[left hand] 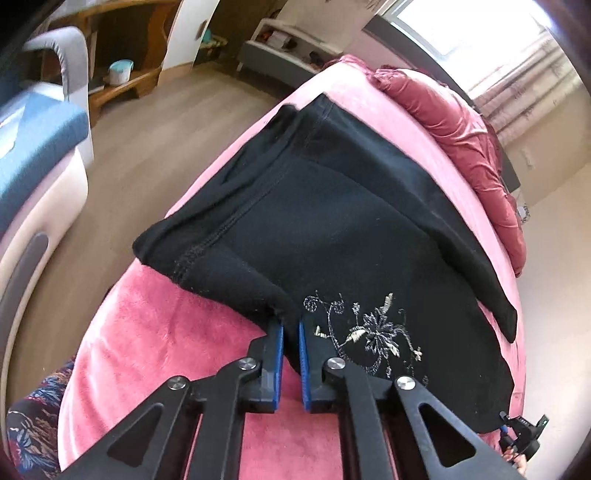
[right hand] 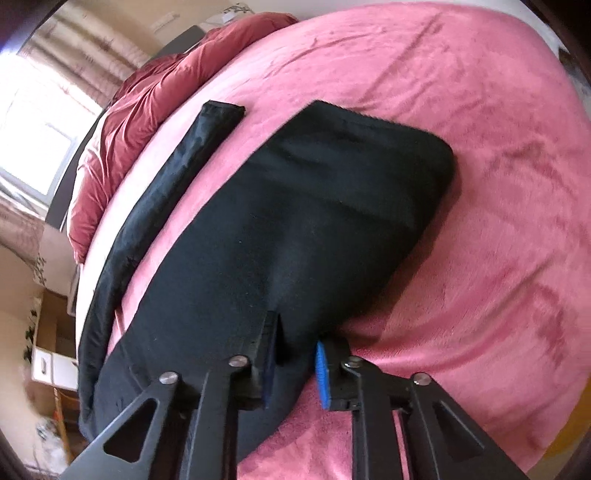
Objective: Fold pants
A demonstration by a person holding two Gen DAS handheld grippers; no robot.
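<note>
Black pants with pale flower embroidery lie partly folded on a pink bed. My left gripper is shut on a near corner of the pants, fabric pinched between its blue pads. In the right wrist view the pants lie folded with one leg stretching along the left side. My right gripper has its jaws a little apart with a fold of the pants' near edge between them. The right gripper also shows small at the lower right of the left wrist view.
A crumpled dark red duvet lies along the far side of the bed by a bright window. Wooden floor, an armchair, wooden shelves and a low bench stand left of the bed. Bare pink bedding spreads to the right.
</note>
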